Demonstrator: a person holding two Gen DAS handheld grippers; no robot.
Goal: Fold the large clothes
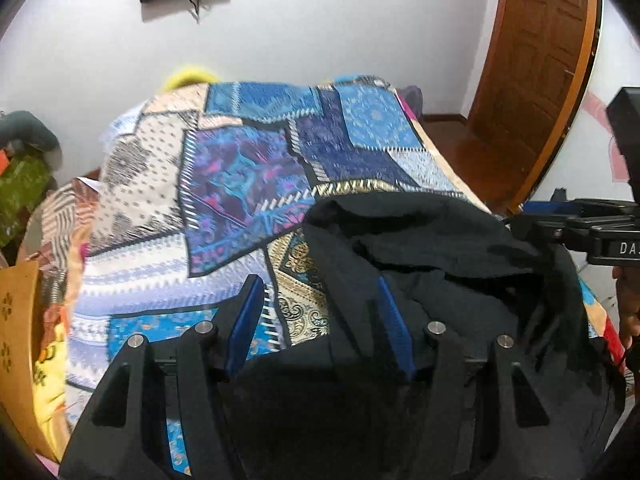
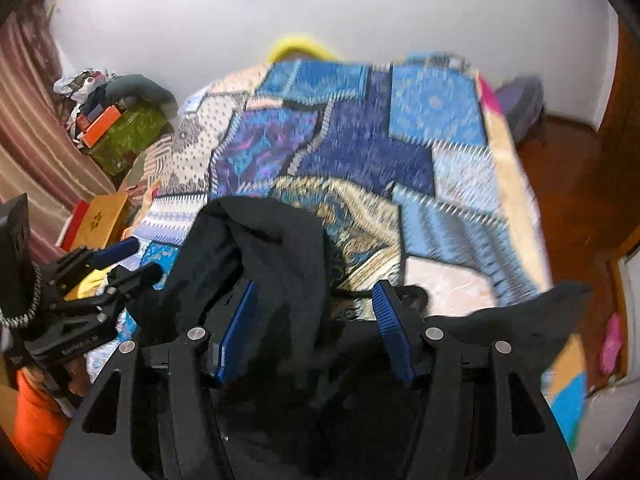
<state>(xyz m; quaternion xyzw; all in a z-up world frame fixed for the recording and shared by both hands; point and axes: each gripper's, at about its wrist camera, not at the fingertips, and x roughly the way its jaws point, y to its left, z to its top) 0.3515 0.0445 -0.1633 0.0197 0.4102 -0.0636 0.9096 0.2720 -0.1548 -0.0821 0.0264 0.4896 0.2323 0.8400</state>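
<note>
Both claws stand apart, neither clamped on anything. The left claw (image 1: 320,320) has its jaws spread, one blue pad over the patchwork bedspread (image 1: 248,168), the other at the black garment (image 1: 440,248). Cloth lies under and between the pads but I see no pinch. The right claw (image 2: 316,332) is the same: jaws spread, black fabric bunched in the gap and below it, pads not pressing on it.

Step in hand, as I read it: you've let go of a fold and need the next grip. To do it well:
- Find a real edge or corner first. The garment is a crumpled heap; hem and sleeve aren't distinguishable here.
- Grab one layer only. Bedspread sits right under the cloth, so don't scoop it in.
- Take matching points with both claws, so the fold line runs straight.
- Flatten before folding; the ridge in the middle will trap bulk.

Where it is: the black garment lies on the bed at the near edge, toward the near right corner in the left wrist view, with bare bedspread beyond it to the far edge. It's touching or directly beneath both claws, the left claw on its left margin, the right claw over its middle. The right wrist view is blurred, so contact there is uncertain.
</note>
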